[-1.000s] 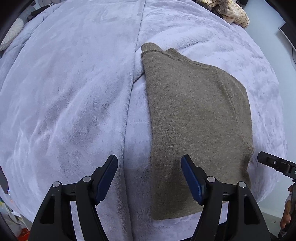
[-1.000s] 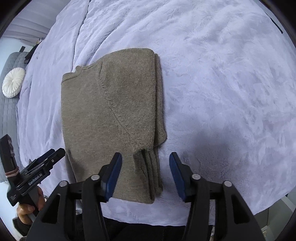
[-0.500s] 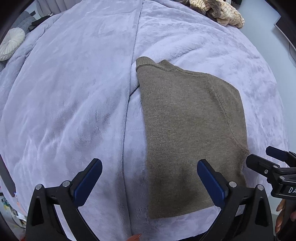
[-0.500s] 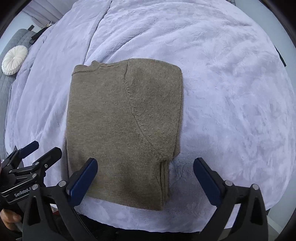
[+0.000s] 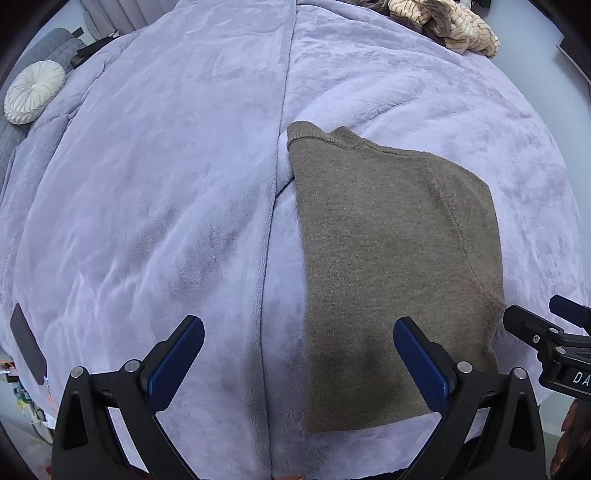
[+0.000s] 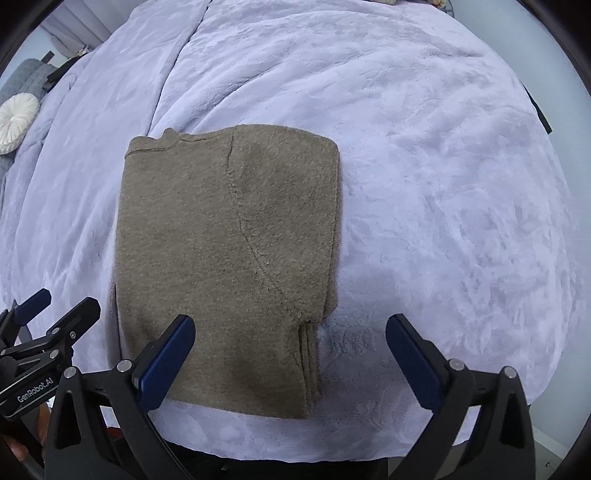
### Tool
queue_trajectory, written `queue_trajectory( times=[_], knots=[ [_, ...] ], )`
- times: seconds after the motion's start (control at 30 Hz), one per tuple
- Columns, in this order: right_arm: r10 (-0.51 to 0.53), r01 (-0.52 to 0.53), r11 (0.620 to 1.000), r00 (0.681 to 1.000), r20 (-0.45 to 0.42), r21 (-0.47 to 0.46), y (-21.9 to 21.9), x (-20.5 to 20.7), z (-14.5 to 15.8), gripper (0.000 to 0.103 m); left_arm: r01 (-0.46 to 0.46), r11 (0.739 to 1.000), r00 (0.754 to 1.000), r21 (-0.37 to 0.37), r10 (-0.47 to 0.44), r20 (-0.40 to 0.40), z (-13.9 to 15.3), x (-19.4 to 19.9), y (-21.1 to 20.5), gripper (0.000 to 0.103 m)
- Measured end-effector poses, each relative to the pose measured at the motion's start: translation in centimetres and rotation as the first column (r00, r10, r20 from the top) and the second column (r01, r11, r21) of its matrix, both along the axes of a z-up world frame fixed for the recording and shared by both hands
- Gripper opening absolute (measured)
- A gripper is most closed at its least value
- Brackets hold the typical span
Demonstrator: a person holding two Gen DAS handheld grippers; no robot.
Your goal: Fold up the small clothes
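Your fingers (image 5: 421, 360) on the left gripper (image 5: 297, 354) are spread wide and grasp nothing; the same holds for the right gripper (image 6: 290, 352), whose blue-padded fingers (image 6: 164, 354) stand far apart above the near end of the sweater (image 6: 225, 258).

The sweater is a brown knit, folded into a tidy upright rectangle, lying flat on the lavender blanket (image 6: 424, 184) that covers the bed. In the right wrist view, its stacked layers show along the edge nearest you, on the right side of the sweater. One of your right fingers hovers over the sweater's near left corner; the other hovers over bare blanket just to the right of the sweater.

In the left wrist view, the sweater (image 5: 388, 266) lies just right of a long seam (image 5: 275, 206) in the blanket. Your left gripper straddles that seam, with one finger over the sweater's near edge and the other over the blanket to the left of the sweater.

Far beyond the sweater, a striped beige garment (image 5: 443, 22) is heaped at the bed's far edge. Well to the left of the sweater sits a round white cushion (image 5: 35, 92).
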State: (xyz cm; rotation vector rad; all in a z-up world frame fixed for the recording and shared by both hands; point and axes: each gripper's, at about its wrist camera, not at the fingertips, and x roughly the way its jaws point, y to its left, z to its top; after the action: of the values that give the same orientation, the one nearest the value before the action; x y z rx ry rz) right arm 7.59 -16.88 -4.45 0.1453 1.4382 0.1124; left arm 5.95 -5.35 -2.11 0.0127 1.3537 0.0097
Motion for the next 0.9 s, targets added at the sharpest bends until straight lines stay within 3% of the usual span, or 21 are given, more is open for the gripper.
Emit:
queue_trajectory(
  times=[0.9],
  knots=[
    [0.002,-0.002,1.000,1.000,-0.005,-0.006,0.20,0.24,-0.09,0.103,-0.007,1.000,1.000,0.012,0.007,-0.026,-0.27,0.23,0.20,0.103]
  ],
)
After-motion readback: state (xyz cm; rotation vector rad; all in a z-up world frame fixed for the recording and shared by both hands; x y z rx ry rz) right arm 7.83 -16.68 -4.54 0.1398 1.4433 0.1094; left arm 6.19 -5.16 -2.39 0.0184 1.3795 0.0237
